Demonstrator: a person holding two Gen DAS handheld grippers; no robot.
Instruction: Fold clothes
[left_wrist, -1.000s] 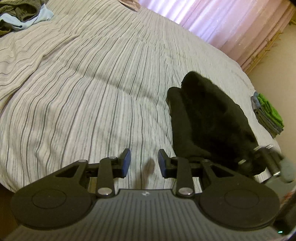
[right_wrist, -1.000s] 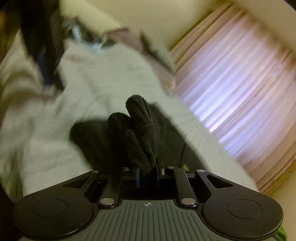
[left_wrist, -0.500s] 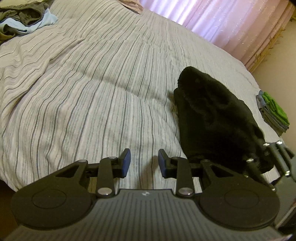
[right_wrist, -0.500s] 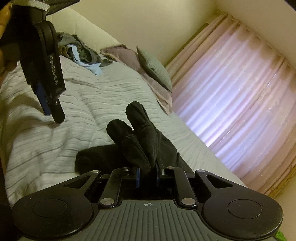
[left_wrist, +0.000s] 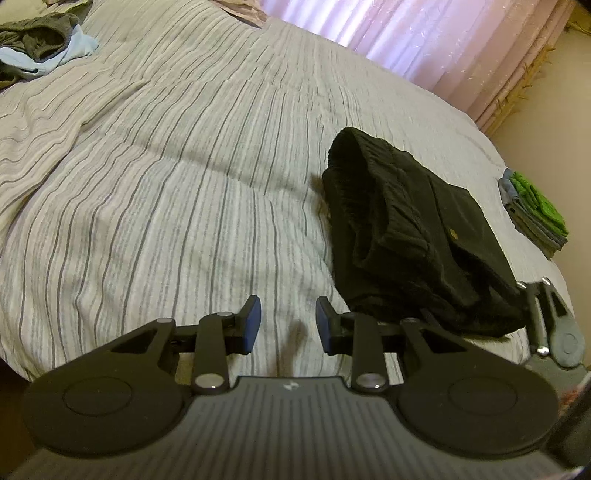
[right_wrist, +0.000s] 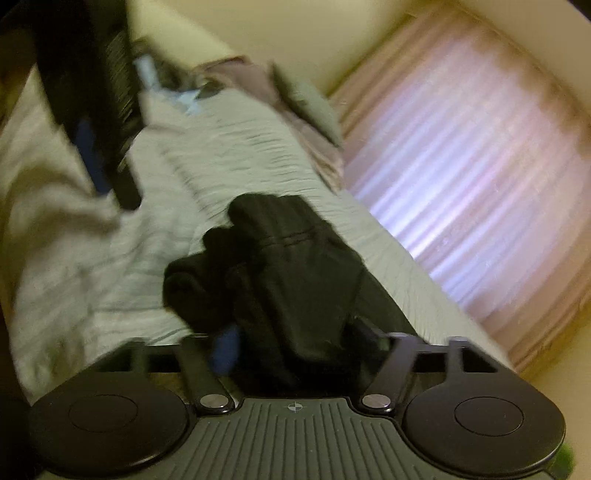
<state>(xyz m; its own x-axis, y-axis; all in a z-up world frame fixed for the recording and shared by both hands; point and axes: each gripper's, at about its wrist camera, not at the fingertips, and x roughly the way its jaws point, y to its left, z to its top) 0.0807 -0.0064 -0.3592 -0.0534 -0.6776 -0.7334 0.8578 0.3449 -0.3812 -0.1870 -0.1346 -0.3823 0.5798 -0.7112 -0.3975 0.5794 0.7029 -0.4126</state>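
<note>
A black garment (left_wrist: 413, 236) lies folded in a thick bundle on the striped bedspread (left_wrist: 184, 184), right of centre in the left wrist view. My left gripper (left_wrist: 288, 325) hovers open over bare bedspread just left of the bundle, holding nothing. At the bundle's near right corner is my right gripper (left_wrist: 543, 314). In the blurred right wrist view, the right gripper (right_wrist: 299, 343) is open, its fingers spread wide. The black garment (right_wrist: 280, 266) bulges loosely between them. The left gripper (right_wrist: 92, 110) appears there as a dark blur at the upper left.
A heap of unfolded grey and light-blue clothes (left_wrist: 40, 48) lies at the bed's far left. A folded green and grey stack (left_wrist: 535, 214) sits at the bed's right edge. Pink curtains (left_wrist: 406, 37) hang behind the bed, and pillows (right_wrist: 306, 107) lie at its head.
My right gripper was shut on the lifted black garment and has opened its fingers. The garment has dropped into a flatter folded bundle on the bed. The left gripper has stayed open.
</note>
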